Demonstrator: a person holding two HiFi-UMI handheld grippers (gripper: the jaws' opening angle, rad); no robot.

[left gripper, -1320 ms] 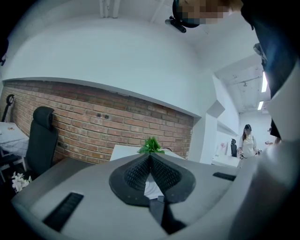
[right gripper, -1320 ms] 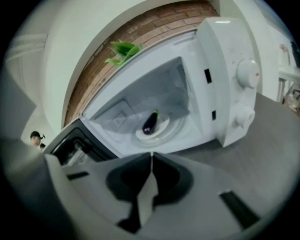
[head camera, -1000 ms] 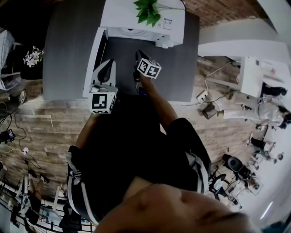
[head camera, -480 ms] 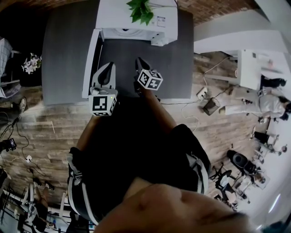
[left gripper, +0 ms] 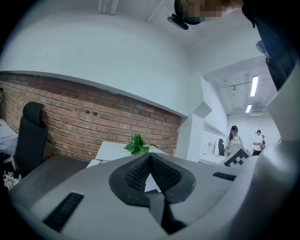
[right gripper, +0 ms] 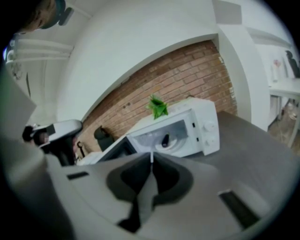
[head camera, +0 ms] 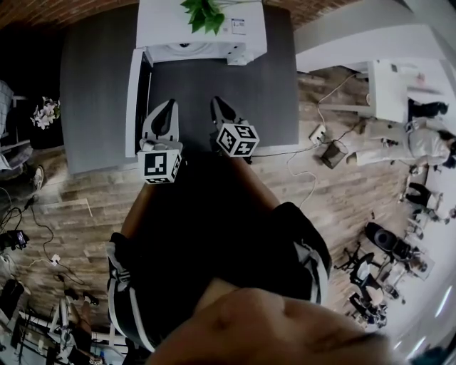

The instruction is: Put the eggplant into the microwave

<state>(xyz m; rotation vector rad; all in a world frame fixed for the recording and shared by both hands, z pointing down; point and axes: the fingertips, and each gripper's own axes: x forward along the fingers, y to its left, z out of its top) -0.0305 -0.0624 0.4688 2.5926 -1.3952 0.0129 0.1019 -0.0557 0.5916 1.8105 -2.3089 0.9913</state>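
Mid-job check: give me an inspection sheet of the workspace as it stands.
Surface: dark grey table, microwave at its far edge.
Job's things: microwave door open; eggplant inside.
Clutter: plant on top of the microwave.
Grippers: left gripper and right gripper both shut, nothing between the jaws.
Cables: cable on the floor right of the table.
Surroundings: brick wall, wooden floor, people standing in the distance.

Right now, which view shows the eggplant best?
Right gripper view: the eggplant sits dark inside the open microwave. Head view shows only the microwave's top from above; left gripper view's fingers hide the cavity.
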